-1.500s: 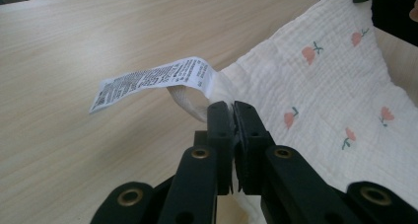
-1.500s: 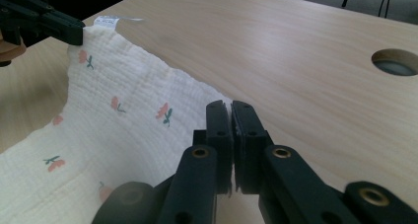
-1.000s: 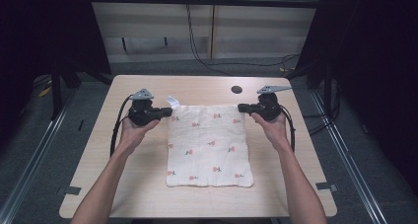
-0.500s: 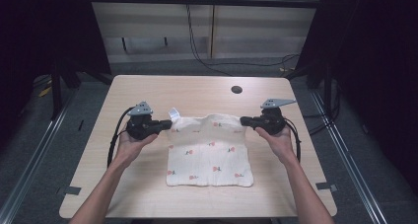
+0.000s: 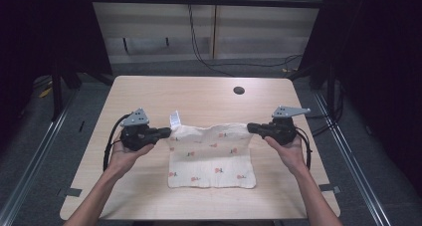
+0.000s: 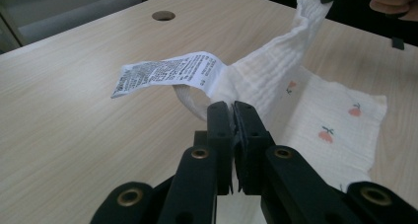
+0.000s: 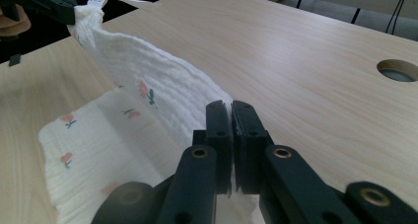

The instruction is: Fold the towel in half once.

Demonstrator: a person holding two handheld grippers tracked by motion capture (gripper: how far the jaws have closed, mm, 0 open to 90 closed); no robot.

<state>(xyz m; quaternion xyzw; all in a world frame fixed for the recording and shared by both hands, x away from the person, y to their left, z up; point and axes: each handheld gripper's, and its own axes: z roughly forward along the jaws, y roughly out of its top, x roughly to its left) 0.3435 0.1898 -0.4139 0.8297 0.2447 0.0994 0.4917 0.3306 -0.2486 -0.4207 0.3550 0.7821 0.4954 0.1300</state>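
A white muslin cloth (image 5: 211, 156) with small red fruit prints lies on the wooden table, its far edge lifted and folding toward the near side. My left gripper (image 5: 166, 132) is shut on the cloth's far left corner (image 6: 231, 93), where a printed care label (image 6: 167, 73) sticks out. On the far right corner (image 7: 217, 100) my right gripper (image 5: 250, 128) is shut too. The raised edge (image 7: 148, 71) sags between the two grippers. The near half of the cloth (image 6: 340, 125) rests flat on the table.
A round cable hole (image 5: 239, 90) sits in the table (image 5: 149, 91) beyond the cloth. Bare wood runs around the cloth on all sides. Cables (image 5: 107, 146) trail from both grippers along the forearms. Dark floor and rails flank the table.
Both grippers have moved toward the near edge of the table, pulling the cloth's far edge with them. The cloth now folds over itself and covers less table.
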